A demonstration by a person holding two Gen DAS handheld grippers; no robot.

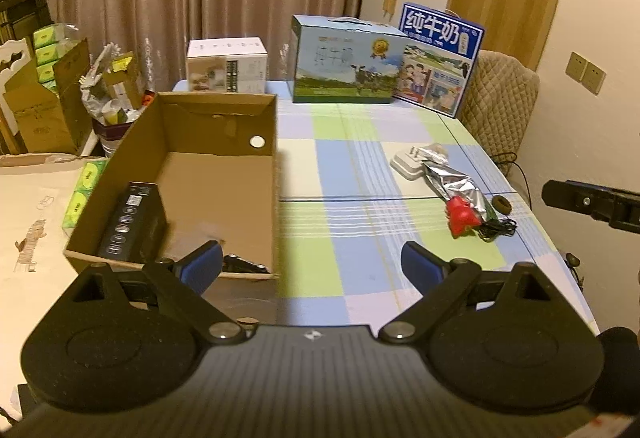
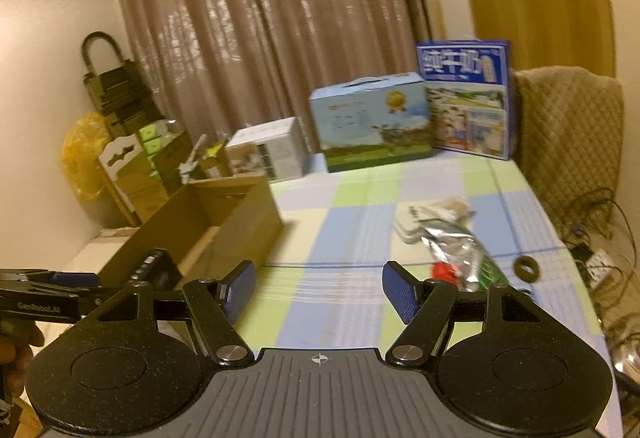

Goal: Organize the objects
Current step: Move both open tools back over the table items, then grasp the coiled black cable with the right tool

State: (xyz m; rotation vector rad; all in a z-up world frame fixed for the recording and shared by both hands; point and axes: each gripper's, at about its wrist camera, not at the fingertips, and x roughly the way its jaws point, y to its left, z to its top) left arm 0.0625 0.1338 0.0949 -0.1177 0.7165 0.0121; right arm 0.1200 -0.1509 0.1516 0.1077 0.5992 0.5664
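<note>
An open cardboard box (image 1: 224, 118) stands on the left of the checked tablecloth (image 1: 352, 166). A black product box (image 1: 134, 222) lies inside it, with a dark item at its near corner. My left gripper (image 1: 312, 266) is open and empty, just in front of the box's near right corner. At the right lie a white plug adapter (image 1: 408, 162), a silver foil pack (image 1: 456, 186), a red toy (image 1: 462, 218), a black cable (image 1: 498, 228) and a small brown ring (image 1: 502, 204). My right gripper (image 2: 320, 290) is open and empty above the table, left of the red toy (image 2: 444, 272).
Two milk cartons (image 1: 348, 62) and a white box (image 1: 228, 66) stand at the table's far edge before a curtain. A padded chair (image 1: 500, 94) is at the right. Cardboard boxes and green tissue packs (image 1: 48, 50) crowd the left. The right gripper's arm (image 1: 592, 202) shows at the right edge.
</note>
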